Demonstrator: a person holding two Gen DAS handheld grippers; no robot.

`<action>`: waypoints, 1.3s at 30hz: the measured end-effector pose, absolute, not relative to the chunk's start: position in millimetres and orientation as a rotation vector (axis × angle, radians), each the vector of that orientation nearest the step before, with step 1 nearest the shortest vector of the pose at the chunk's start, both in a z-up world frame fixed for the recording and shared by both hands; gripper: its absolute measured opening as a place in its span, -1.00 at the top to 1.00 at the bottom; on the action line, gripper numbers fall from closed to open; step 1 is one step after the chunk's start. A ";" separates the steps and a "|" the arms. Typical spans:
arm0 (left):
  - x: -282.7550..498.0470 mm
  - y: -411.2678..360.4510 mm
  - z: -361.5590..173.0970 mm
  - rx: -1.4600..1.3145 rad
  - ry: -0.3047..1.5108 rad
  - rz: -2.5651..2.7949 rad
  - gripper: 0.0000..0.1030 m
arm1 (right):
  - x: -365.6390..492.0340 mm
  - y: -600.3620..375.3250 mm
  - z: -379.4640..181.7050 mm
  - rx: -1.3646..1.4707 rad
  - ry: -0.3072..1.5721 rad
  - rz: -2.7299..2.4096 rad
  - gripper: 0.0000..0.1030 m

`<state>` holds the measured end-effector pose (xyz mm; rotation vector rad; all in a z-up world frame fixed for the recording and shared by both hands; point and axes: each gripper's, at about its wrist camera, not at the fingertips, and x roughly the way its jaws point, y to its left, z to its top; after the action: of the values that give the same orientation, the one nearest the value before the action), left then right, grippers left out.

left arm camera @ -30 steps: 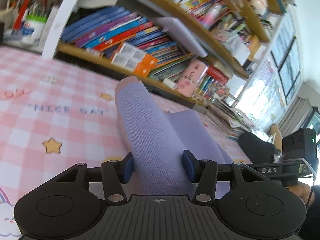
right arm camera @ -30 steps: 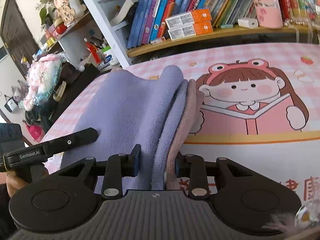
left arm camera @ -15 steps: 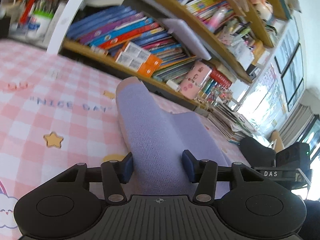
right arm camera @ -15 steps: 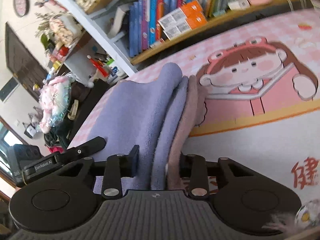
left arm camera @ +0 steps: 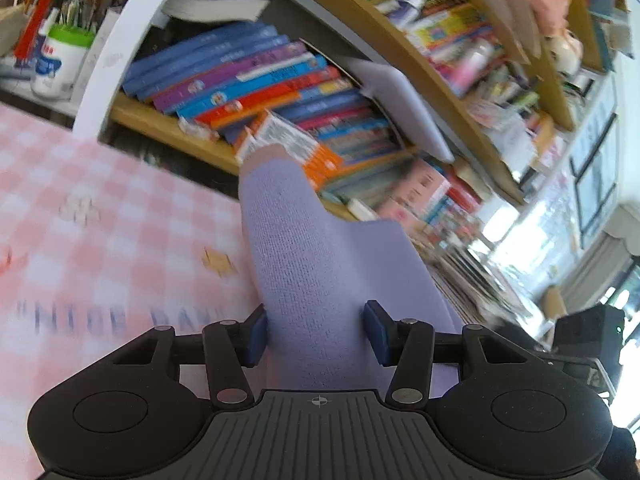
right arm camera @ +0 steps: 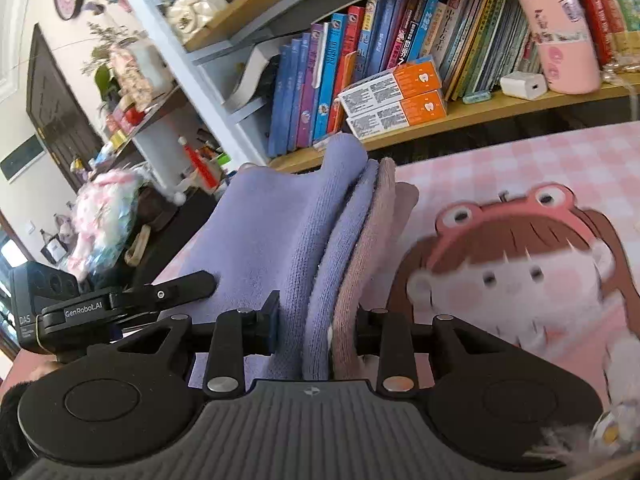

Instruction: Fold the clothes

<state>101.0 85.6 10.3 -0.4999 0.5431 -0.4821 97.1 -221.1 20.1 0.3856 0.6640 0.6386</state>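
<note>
A lilac knitted garment (left arm camera: 308, 264) is stretched between both grippers, lifted off the pink checked tablecloth (left arm camera: 100, 240). My left gripper (left arm camera: 316, 334) is shut on a thick folded roll of it. In the right wrist view the garment (right arm camera: 304, 232) shows as several stacked layers, lilac outside and dusty pink inside, and my right gripper (right arm camera: 316, 326) is shut on that bundle. The left gripper's body (right arm camera: 120, 304) appears at the left of the right wrist view, beside the cloth.
A bookshelf (right arm camera: 400, 60) packed with books and orange boxes (right arm camera: 394, 100) runs along the table's far edge. A pen cup (left arm camera: 60, 56) stands at the far left. The tablecloth carries a cartoon girl print (right arm camera: 520, 272). Stacked papers (left arm camera: 472, 280) lie at the right.
Both grippers have risen and tilted with the garment; the shelf now fills more of each view and the cloth's top edge reaches up against the books. The grips are unchanged.
</note>
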 end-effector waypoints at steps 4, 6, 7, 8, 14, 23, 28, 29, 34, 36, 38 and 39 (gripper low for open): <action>149.0 93.7 7.9 -0.530 0.521 -0.441 0.05 | 151.1 -215.1 11.7 0.469 0.671 0.630 0.44; 170.1 97.9 2.9 -0.555 0.518 -0.424 0.05 | 173.3 -211.7 7.4 0.485 0.666 0.621 0.44; 180.0 99.3 0.3 -0.564 0.515 -0.415 0.05 | 183.8 -210.1 5.2 0.491 0.664 0.616 0.44; 187.9 100.1 -3.1 -0.572 0.516 -0.410 0.05 | 192.6 -209.0 2.8 0.495 0.666 0.611 0.44; 226.3 104.4 -20.8 -0.611 0.544 -0.391 0.09 | 234.7 -208.3 -14.8 0.514 0.675 0.591 0.44; 252.8 113.3 -33.4 -0.674 0.559 -0.365 0.08 | 267.6 -210.6 -24.6 0.559 0.670 0.597 0.42; 234.8 112.1 -24.5 -0.575 0.507 -0.305 -0.08 | 259.0 -215.1 -24.5 0.561 0.673 0.575 -0.03; 228.4 111.3 -20.8 -0.540 0.489 -0.286 -0.14 | 250.1 -219.9 -22.2 0.564 0.657 0.579 -0.21; 172.8 103.5 -8.5 -0.515 0.406 -0.272 -0.37 | 189.8 -242.6 -3.8 0.515 0.545 0.575 -0.45; 150.5 100.3 -3.7 -0.505 0.373 -0.266 -0.39 | 166.6 -246.1 0.4 0.473 0.525 0.548 -0.45; 128.3 97.2 1.2 -0.495 0.340 -0.261 -0.40 | 143.3 -247.3 2.5 0.423 0.512 0.515 -0.45; 118.1 92.9 1.7 -0.474 0.338 -0.248 -0.41 | 132.1 -247.2 3.6 0.398 0.506 0.502 -0.45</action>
<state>118.1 92.9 1.7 -0.4742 0.3382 -0.2481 132.1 -247.2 3.6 0.3977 0.5056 0.5022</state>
